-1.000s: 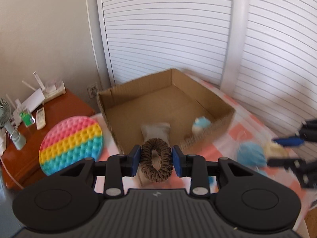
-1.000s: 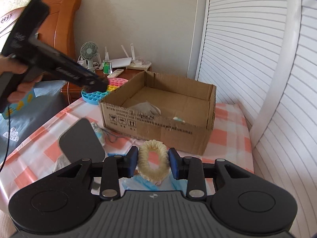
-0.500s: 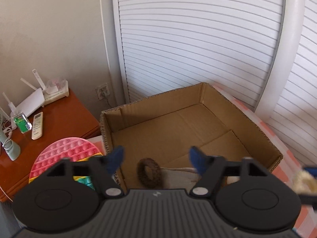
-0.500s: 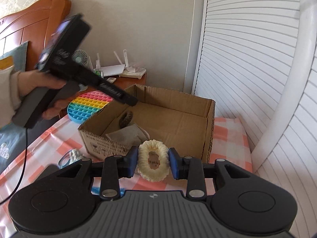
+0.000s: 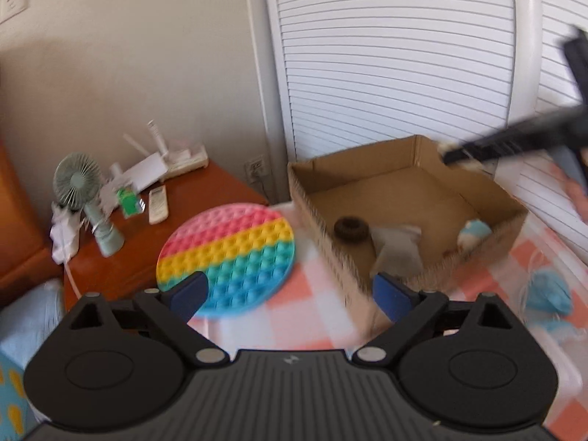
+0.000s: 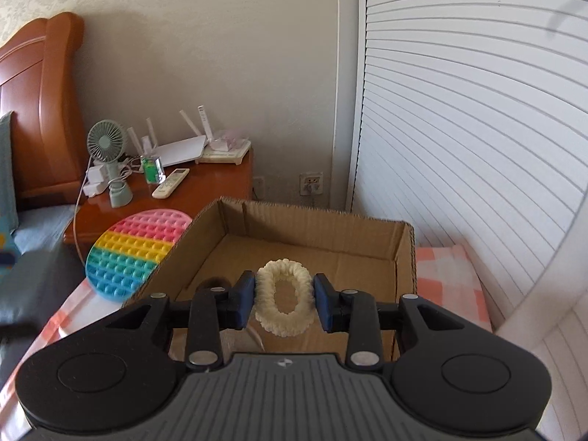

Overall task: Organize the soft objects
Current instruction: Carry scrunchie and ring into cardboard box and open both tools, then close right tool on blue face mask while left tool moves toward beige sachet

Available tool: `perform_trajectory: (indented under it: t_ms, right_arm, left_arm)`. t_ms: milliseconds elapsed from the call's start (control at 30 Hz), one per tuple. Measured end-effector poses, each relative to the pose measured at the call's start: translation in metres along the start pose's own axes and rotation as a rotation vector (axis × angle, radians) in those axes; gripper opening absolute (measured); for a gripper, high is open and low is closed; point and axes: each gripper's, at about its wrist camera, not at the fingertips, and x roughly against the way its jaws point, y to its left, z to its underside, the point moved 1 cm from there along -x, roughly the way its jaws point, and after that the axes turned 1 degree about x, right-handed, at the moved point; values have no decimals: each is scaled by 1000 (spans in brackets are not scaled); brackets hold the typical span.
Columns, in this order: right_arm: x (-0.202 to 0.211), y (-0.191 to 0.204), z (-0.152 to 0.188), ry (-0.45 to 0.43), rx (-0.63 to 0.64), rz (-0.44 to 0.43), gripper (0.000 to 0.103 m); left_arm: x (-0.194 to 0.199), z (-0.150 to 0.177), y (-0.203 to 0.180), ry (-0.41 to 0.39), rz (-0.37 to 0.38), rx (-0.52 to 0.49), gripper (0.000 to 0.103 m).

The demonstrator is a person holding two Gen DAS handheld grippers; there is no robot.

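White louvered doors run along the far side of the room, and in front of them a cardboard box (image 6: pixel 316 235) sits open-topped on a pink-and-white checked cloth (image 5: pixel 316 316). Beside it lies a round rainbow pop mat (image 5: pixel 228 253), with a wooden nightstand (image 6: pixel 205 191) behind carrying a small fan (image 6: pixel 110 154) and a remote (image 6: pixel 171 183).

Over the box hangs the right tool (image 6: pixel 283 299), its blue pads on either side of a cream scrunchie (image 6: pixel 284 299). The ring stands on edge with its long axis running up and down between the pads, its hole facing the camera. The jaws are opening, though the pads look to be just touching the scrunchie's sides, so I would say it is at the point of release. What matters is that the box floor lies straight below the scrunchie, inside the walls, so letting go should drop it in.

Off to one side, the left tool (image 5: pixel 290 294) has its jaws opening wide with nothing between them. It is near the box's front corner and the mat. A brown scrunchie (image 5: pixel 351 228) rests inside the box against the near wall, next to a pale folded cloth (image 5: pixel 398 244) and a light blue soft thing (image 5: pixel 474 233). Another blue soft piece (image 5: pixel 549 294) lies outside on the checked cloth, nearer the left tool's side, and looks like the next pickup.
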Motion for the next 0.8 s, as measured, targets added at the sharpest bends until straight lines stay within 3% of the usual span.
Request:
perform_trajectory:
  t_ms: [33, 100, 167, 467, 800]
  right_arm:
    - [-5, 1, -3, 5, -5, 4, 55]
    - [-8, 4, -5, 12, -14, 13, 82]
    - [-3, 8, -2, 10, -19, 23, 88]
    - [47, 17, 35, 17, 29, 35, 96]
    - [85, 13, 98, 54, 106, -12, 96]
  left_arm:
    - [6, 7, 1, -1, -4, 13, 97]
    - [18, 19, -1, -4, 0, 30, 97]
    - [31, 33, -5, -11, 1, 53, 101]
    - [71, 80, -38, -19, 31, 91, 102]
    - [88, 108, -74, -6, 61, 114, 102]
